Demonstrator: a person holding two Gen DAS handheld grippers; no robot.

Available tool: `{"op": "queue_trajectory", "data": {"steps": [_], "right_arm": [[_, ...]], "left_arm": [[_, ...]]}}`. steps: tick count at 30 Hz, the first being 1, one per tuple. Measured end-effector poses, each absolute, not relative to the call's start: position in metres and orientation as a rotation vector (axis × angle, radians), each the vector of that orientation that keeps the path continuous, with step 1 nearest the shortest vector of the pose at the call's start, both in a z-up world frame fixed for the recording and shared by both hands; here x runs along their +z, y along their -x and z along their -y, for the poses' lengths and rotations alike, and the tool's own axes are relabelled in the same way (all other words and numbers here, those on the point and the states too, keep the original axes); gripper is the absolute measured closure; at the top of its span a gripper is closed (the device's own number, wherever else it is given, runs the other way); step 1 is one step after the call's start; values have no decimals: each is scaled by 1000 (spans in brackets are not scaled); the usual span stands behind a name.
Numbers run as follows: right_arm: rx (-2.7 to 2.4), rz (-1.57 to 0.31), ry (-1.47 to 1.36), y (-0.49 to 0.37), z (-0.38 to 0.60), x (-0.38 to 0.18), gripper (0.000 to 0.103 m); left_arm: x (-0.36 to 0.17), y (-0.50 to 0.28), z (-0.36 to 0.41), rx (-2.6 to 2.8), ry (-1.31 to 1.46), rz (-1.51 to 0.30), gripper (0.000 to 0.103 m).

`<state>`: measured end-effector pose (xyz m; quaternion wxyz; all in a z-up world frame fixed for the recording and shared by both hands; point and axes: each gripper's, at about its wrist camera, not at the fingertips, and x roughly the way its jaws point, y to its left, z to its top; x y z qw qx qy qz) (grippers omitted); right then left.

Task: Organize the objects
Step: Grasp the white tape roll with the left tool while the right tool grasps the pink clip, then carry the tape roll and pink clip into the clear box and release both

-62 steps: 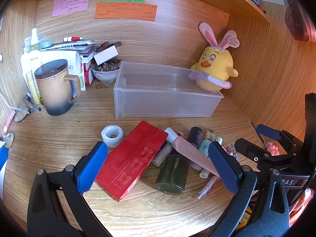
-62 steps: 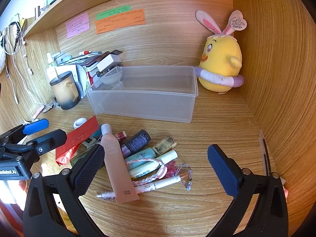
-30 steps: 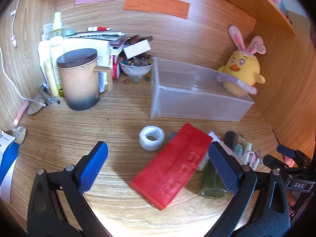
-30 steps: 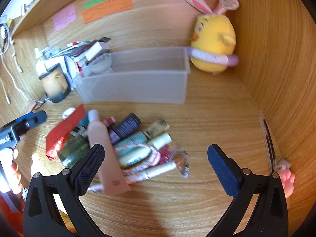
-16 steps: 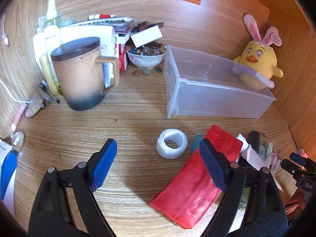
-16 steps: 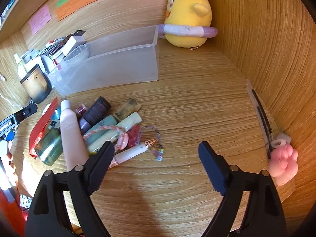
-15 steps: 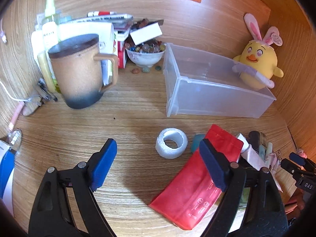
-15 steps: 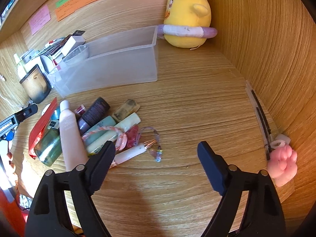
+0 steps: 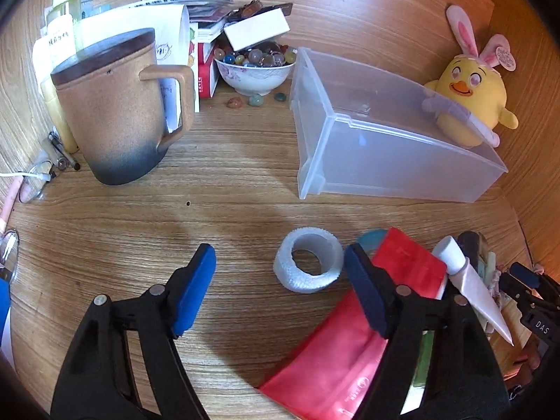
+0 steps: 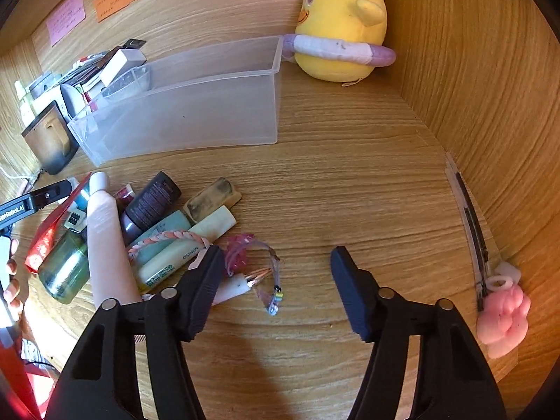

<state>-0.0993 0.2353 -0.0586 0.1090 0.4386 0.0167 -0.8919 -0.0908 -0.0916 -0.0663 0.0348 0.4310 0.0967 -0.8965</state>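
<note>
The left gripper (image 9: 280,281) is hanging with its jaws apart and empty, having just been narrowing, and the white tape roll (image 9: 308,260) is lying on the desk just ahead, nearer the right-hand pad, its hole facing up toward the camera. The right gripper (image 10: 276,276) is likewise half-spread and holding nothing, its jaws just closing in, with the beaded charm (image 10: 269,280) between them. The clear bin (image 9: 385,133) is waiting beyond, open and seemingly empty.

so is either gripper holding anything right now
Nothing held. The left gripper and right gripper are both open, jaws just closing, pads touching nothing.
</note>
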Motion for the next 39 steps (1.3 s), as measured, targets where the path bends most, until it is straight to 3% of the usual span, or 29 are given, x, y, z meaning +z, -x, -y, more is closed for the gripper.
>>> {"op": "queue_trajectory", "data": {"steps": [4,8,10,13,19,39], "right_arm": [[-2634,-109,-1284,105,-233,-60,58],[-2628,-125,-1267,106,-232,-60,69],[-2633,-142,-1257,107,-231,-59,75],[-2631,-163,-1245,109,-228,-59,87],[-2648,-160,-1219,112,-227,-55,93],[-2728,-95,-960,121,-231,6,93]], "left_arm": [[-68,93,95,-2754,-1330,-325,39],[-71,94,93,-2754,-1355,-314,59],[-71,95,92,-2755,-1352,-305,63],[-70,93,91,-2765,-1322,-291,63],[-63,89,93,-2788,-1251,-293,63],[-6,79,70,-2909,-1035,-280,64]]}}
